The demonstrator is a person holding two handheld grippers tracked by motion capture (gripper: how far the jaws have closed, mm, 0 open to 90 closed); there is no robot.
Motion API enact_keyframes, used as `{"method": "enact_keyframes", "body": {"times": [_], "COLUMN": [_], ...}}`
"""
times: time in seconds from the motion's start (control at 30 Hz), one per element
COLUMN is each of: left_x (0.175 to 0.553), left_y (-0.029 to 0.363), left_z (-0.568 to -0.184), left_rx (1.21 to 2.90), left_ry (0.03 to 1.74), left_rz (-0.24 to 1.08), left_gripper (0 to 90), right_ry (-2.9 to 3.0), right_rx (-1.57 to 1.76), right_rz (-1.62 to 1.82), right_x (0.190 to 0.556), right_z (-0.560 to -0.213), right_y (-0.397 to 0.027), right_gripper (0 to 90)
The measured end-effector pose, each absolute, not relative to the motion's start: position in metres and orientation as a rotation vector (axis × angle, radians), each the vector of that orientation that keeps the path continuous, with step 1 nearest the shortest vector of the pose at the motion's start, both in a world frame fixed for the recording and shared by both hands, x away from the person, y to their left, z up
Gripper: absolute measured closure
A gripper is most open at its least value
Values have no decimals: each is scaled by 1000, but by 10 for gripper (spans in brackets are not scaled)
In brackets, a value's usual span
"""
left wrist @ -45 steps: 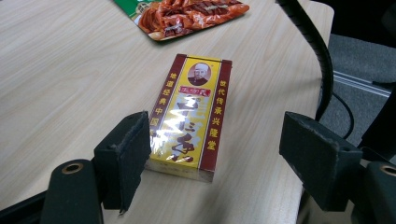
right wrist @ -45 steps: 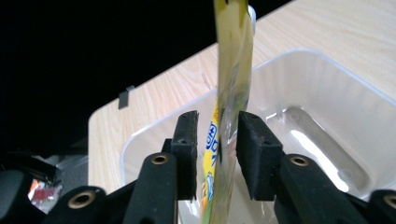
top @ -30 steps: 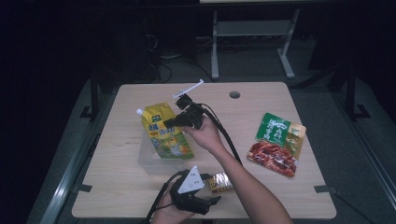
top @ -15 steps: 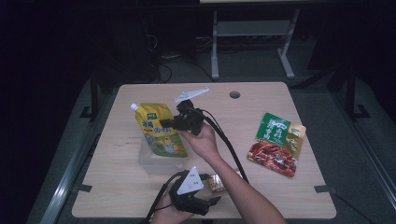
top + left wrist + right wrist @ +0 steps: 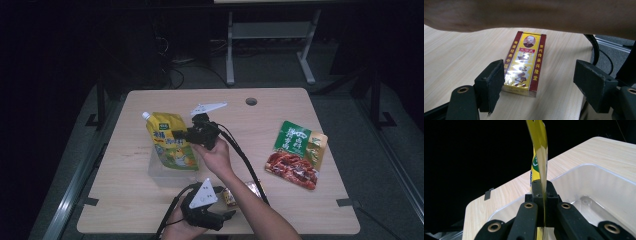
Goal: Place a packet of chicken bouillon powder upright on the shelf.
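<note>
Hanging above the clear plastic tub, the yellow spouted pouch is held by its right edge; white cap at upper left, green and blue print on its face, body tilted. Right gripper: jaws pressed together on the thin pouch edge, which the right gripper view shows running upright between the pads, tub wall below. Left gripper: near the front edge of the surface, jaws wide apart, gripping nothing. Small red-and-yellow box lies flat on the surface just beyond them, under the right forearm.
</note>
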State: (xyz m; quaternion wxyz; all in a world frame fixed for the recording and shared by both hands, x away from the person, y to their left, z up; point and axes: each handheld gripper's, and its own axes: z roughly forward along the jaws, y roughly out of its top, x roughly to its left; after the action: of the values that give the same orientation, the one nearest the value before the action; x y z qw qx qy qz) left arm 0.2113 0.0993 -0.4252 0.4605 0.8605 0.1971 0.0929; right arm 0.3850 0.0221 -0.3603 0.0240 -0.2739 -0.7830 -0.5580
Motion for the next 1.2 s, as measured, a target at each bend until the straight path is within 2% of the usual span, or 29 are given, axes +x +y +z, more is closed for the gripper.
{"method": "enact_keyframes", "body": {"times": [0.3,0.47,0.5,0.6,0.63,0.73,0.83,0.9,1.2], "left_x": [212,212,212,213,212,212,212,211,210], "left_y": [99,100,100,100,100,99,99,99,98], "left_z": [-425,-425,-425,-424,-424,-424,-424,-424,-424], "left_rx": [2117,2113,2112,2116,2111,2109,2113,2113,2116], "left_ry": [487,490,490,478,483,486,483,481,470], "left_rz": [228,230,231,237,232,228,229,228,229], "left_gripper": [245,245,245,245,245,245,245,245,245], "right_ry": [-2398,-2460,-2470,-2471,-2483,-2517,-2524,-2498,-2416], "right_rx": [-893,-864,-863,-881,-888,-892,-918,-932,-928], "right_rz": [-1759,-1704,-1689,-1625,-1604,-1564,-1539,-1537,-1669], "right_x": [385,388,388,395,396,401,404,404,391], "right_z": [-364,-362,-361,-357,-356,-351,-349,-350,-346], "right_y": [20,26,27,29,30,32,33,33,29], "right_gripper": [895,866,849,711,708,736,858,889,898]}}
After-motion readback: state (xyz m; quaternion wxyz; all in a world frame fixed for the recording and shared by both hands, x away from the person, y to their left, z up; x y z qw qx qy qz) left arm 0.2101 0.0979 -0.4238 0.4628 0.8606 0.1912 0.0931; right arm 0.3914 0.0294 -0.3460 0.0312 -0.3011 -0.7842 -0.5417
